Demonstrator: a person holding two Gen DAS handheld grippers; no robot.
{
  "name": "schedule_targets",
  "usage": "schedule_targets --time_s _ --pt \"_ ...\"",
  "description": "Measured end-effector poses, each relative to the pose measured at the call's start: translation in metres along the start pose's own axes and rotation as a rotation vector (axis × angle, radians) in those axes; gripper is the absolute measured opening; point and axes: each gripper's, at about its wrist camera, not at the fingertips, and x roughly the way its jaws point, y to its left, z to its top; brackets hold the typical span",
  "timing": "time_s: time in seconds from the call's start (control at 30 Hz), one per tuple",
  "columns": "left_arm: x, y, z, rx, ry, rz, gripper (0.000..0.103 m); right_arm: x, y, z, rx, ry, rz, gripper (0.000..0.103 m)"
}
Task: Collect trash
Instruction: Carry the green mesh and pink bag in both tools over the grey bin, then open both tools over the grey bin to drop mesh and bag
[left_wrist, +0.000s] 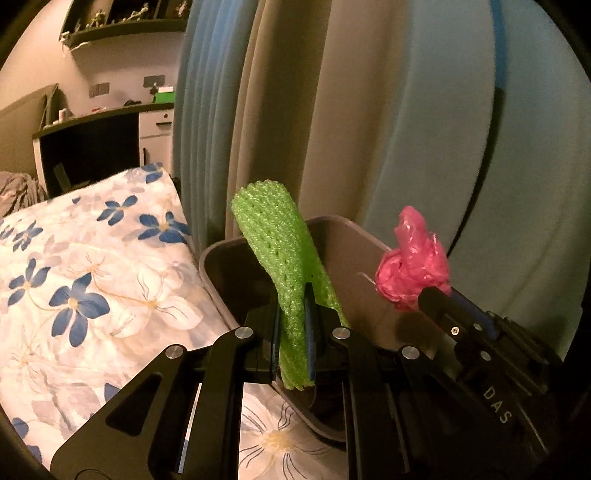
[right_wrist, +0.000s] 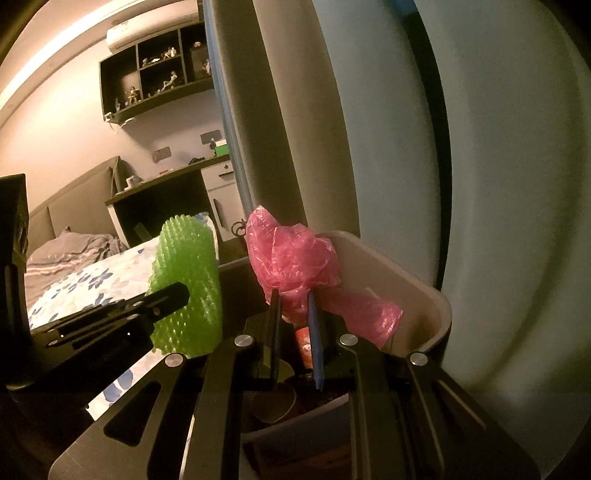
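My left gripper (left_wrist: 293, 314) is shut on a green foam net sleeve (left_wrist: 280, 243) and holds it upright over the near rim of a grey trash bin (left_wrist: 216, 258). My right gripper (right_wrist: 293, 306) is shut on a crumpled pink plastic bag (right_wrist: 295, 258) and holds it above the same bin (right_wrist: 436, 306). The right gripper (left_wrist: 436, 299) with the pink bag (left_wrist: 410, 273) also shows in the left wrist view, to the right. The left gripper (right_wrist: 177, 295) with the green sleeve (right_wrist: 188, 284) shows at the left of the right wrist view. Some trash lies inside the bin (right_wrist: 306, 343).
A bed with a blue-flower sheet (left_wrist: 92, 280) lies left of the bin. Pale curtains (left_wrist: 332, 110) hang right behind the bin. A dark desk (left_wrist: 92, 147) and a wall shelf (right_wrist: 155, 74) stand at the far side of the room.
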Motion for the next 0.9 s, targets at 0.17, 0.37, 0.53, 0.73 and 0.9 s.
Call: schedule_targets --time_s 0.17,0.37,0.53,0.73,0.9 --pt "0.007 -0.001 -0.002 -0.008 0.016 -0.008 0.011 0.005 0.0 0.001 -0.002 0.002 -0.001 0.015" --pt "0.013 -0.002 -0.005 -0.008 0.03 -0.036 0.014 0.008 0.0 0.002 0.006 -0.002 -0.005 0.019" --pt "0.018 -0.001 -0.008 -0.008 0.041 -0.041 0.033 0.01 -0.002 0.004 0.009 -0.004 -0.01 0.025" --pt "0.014 0.001 -0.009 -0.009 0.025 -0.029 0.058 0.008 -0.007 0.004 0.017 -0.014 -0.023 0.034" --pt "0.01 0.007 -0.01 -0.035 0.021 -0.018 0.072 0.002 -0.01 0.002 0.027 -0.027 -0.043 0.043"
